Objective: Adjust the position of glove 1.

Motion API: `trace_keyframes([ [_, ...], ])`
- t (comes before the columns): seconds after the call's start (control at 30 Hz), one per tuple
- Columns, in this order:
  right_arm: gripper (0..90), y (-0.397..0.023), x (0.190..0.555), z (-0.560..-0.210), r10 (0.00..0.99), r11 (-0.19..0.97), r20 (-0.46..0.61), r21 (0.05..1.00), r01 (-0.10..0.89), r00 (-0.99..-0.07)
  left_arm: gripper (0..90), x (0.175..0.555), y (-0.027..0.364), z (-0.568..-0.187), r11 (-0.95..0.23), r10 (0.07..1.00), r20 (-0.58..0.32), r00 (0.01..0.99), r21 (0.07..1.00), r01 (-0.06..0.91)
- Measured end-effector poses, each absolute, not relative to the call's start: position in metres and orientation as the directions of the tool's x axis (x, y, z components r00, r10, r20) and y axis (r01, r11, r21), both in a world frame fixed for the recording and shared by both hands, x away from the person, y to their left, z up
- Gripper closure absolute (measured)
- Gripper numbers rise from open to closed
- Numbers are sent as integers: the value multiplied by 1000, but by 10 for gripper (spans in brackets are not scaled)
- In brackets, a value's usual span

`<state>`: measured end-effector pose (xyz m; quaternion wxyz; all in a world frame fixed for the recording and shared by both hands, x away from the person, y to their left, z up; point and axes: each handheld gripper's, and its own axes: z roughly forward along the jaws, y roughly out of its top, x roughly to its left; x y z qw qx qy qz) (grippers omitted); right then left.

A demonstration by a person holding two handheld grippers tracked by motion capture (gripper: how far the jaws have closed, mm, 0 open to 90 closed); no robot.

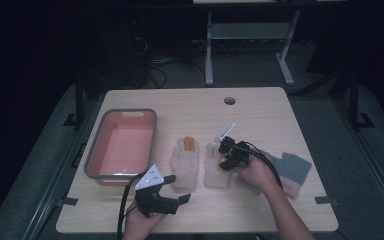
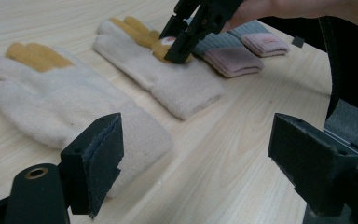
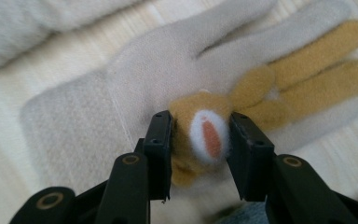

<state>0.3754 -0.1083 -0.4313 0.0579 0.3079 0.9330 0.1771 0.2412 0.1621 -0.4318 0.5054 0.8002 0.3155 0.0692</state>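
Note:
Two cream knit gloves with mustard-yellow fingers lie flat side by side at the middle of the table, the left glove and the right glove. A tan plush animal face with a white and red muzzle sits on the right glove. My right gripper points down onto it, and its two jaws press that plush face from both sides. My left gripper rests low near the front edge, just short of the left glove's cuff, open with nothing between its jaws.
A pink basin with a grey rim stands at the left of the table. Folded grey and pink socks lie right of the gloves, behind my right hand. A cable hole is near the far edge.

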Motion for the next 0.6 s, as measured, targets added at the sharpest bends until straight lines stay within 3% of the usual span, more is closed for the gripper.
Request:
trace_keyframes([
  [0.6, 648, -110, 366, -397, 556, 763, -47, 424, 487, -830, 180, 244, 168, -430, -254, 594, -238, 768, 851, 459],
])
